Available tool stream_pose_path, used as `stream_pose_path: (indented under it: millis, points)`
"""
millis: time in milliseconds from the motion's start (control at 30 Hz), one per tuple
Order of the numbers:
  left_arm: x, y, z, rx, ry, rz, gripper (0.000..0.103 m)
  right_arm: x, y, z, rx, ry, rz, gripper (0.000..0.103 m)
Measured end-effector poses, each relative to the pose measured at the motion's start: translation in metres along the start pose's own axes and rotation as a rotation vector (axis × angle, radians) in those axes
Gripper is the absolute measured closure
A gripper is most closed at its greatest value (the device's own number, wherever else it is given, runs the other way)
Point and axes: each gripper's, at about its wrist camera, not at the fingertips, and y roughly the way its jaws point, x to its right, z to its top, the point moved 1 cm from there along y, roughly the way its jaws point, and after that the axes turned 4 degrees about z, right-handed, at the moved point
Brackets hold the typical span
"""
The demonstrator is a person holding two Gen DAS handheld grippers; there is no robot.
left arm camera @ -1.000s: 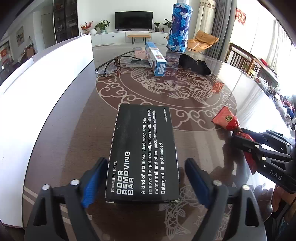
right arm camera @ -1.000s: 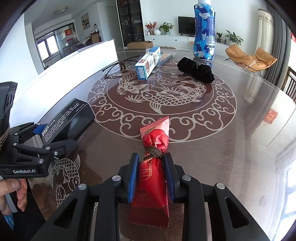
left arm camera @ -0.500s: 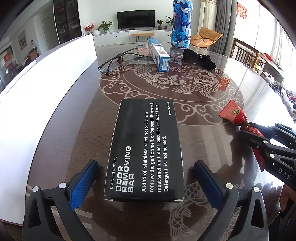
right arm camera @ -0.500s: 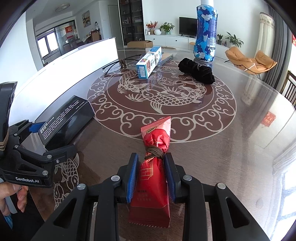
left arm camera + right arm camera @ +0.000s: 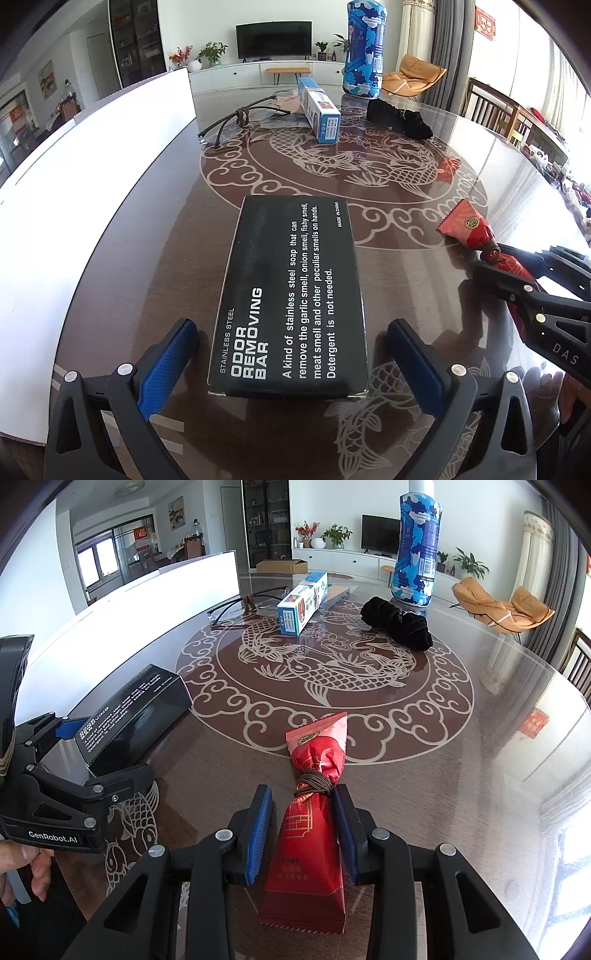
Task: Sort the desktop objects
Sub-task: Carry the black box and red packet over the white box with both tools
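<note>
A black "Odor Removing Bar" box [image 5: 291,291] lies flat on the dark table near its left edge, also seen in the right wrist view [image 5: 129,716]. My left gripper [image 5: 291,360] is open, its blue pads standing clear on either side of the box's near end. A red packet tied with brown cord [image 5: 314,819] lies on the table to the right of the box. My right gripper [image 5: 301,825] has opened slightly around the packet, with gaps on both sides. The packet also shows in the left wrist view [image 5: 476,236].
Farther back on the table are a blue-and-white carton [image 5: 319,110], a black bundle of cloth [image 5: 399,120], a tall blue patterned bottle [image 5: 364,48], glasses with a cord [image 5: 240,120] and a white board [image 5: 92,177] along the left edge.
My left gripper has opened wide off the black box and drawn back a little. My right gripper's pads have parted from the red packet, which now rests on the table.
</note>
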Motion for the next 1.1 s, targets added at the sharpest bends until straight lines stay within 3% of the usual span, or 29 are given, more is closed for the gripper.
stream_pose_path:
  millis: [400, 533, 600, 700, 833, 900, 933, 1100]
  points:
    - [0.000, -0.001, 0.000, -0.005, -0.009, 0.001, 0.000, 0.000, 0.000, 0.000, 0.002, 0.001, 0.020, 0.063]
    - [0.000, 0.003, 0.006, -0.064, 0.015, -0.010, 0.000, 0.021, -0.005, -0.001, 0.018, 0.105, 0.135, 0.061]
    - [-0.003, 0.004, 0.007, -0.088, 0.039, -0.026, 0.000, 0.028, -0.006, 0.002, -0.019, 0.129, 0.143, 0.062]
    - [-0.011, 0.004, 0.013, -0.075, 0.005, -0.035, 0.000, 0.023, -0.002, 0.011, -0.095, 0.065, 0.127, 0.061]
    - [-0.006, 0.006, 0.021, -0.060, 0.064, 0.012, 0.000, 0.009, 0.008, 0.022, -0.177, -0.036, 0.088, 0.061]
    - [-0.005, 0.008, 0.022, -0.062, 0.089, -0.005, 0.036, 0.010, 0.010, 0.025, -0.204, -0.034, 0.065, 0.068]
    - [-0.006, 0.007, 0.022, -0.061, 0.075, -0.054, 0.044, 0.011, 0.009, 0.025, -0.213, -0.026, 0.053, 0.082]
    - [-0.014, -0.011, 0.020, -0.027, 0.033, -0.081, 0.045, 0.018, -0.013, 0.025, -0.170, 0.041, 0.089, 0.082]
